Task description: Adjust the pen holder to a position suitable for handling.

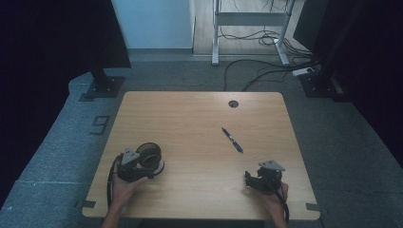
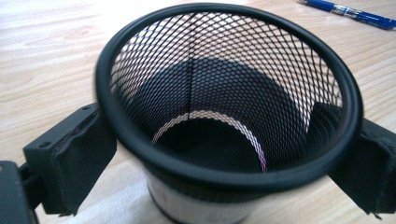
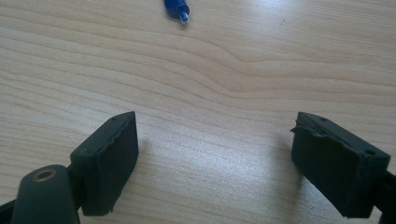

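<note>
I bracket the light, stiff black wire-mesh pen cup [image 2: 224,93] just under its rim, left hand-held gripper [image 1: 134,167] not yet clenched, right hand-held gripper [image 3: 215,163] released over the wooden tabletop [image 1: 199,118].

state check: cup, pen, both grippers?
mesh cup: upright on the table, nothing inside, between the left jaws
pen: lying flat mid-table, apart from both grippers
left gripper: jaws wide, one on each side of the cup; contact unclear
right gripper: open, nothing between the jaws, low over bare table
</note>
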`<action>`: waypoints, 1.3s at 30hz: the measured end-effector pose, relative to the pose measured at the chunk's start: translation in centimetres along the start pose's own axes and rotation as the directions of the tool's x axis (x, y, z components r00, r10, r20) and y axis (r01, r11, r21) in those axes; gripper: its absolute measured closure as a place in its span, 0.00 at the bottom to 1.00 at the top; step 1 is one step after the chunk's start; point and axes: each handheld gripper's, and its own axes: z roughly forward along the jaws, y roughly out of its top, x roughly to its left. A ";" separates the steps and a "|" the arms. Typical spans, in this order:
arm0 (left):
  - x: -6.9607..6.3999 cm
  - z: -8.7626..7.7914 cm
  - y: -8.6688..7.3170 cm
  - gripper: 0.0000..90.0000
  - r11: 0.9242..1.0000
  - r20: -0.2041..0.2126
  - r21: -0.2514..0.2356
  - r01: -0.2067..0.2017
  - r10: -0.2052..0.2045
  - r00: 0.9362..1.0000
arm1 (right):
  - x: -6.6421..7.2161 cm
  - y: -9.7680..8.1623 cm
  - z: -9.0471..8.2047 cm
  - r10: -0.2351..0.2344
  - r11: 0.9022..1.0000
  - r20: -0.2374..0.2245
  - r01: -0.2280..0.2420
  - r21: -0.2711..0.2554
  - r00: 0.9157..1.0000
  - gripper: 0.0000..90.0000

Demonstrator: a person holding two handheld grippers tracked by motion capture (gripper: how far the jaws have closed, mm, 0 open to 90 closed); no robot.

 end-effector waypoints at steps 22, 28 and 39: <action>-0.5 0.6 -0.2 0.11 0.999 -0.030 -0.029 -0.023 0.022 0.999 | 0.0 0.0 0.0 0.001 1.000 -0.001 -0.001 0.001 1.000 0.16; -0.6 -0.1 -0.2 0.11 0.999 -0.030 -0.042 -0.013 0.012 0.999 | 0.0 0.0 0.0 0.001 1.000 -0.001 -0.001 0.001 1.000 0.16; -0.9 -1.6 -0.1 0.11 0.998 -0.014 -0.066 0.014 -0.015 1.000 | 0.0 0.0 0.0 0.002 1.000 0.000 -0.002 0.001 1.000 0.16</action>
